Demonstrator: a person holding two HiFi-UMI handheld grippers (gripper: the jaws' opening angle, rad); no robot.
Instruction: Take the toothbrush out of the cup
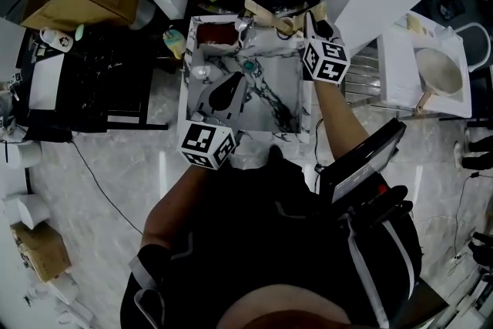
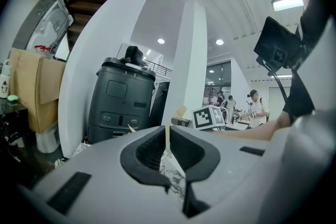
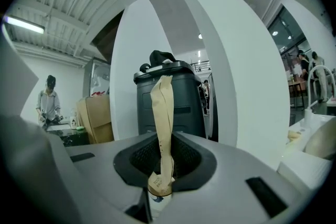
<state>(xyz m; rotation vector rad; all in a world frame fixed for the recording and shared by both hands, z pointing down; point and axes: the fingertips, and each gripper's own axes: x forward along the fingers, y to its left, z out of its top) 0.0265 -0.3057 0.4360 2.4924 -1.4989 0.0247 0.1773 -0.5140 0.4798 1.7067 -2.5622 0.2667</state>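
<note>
Head view: the right claw (image 1: 302, 25) is held high over the far rim of the marbled tray (image 1: 306, 108), with the tan paper-wrapped toothbrush (image 1: 266, 13) projecting from it. In my judgement this keeps the toothbrush clear of whatever it stood in. The left claw (image 1: 240, 79) reaches into the tray, apparently to steady something there. The cup cannot be picked out among the tray's clutter. Left claw view: the left claw (image 2: 168, 152) is closed on a thin marbled edge (image 2: 172, 173). Whether this edge belongs to the cup or the tray cannot be told. A dark bin (image 2: 122, 102) and a cardboard box (image 2: 37, 92) stand well beyond. Right claw view: the right claw (image 3: 161, 165) is clamped low on the toothbrush (image 3: 161, 113), which stands upright between the pads with its length free above them. The bin (image 3: 178, 107) is behind it. Nothing obstructs the space above the toothbrush, though the tray's contents crowd the space below both claws.
</note>
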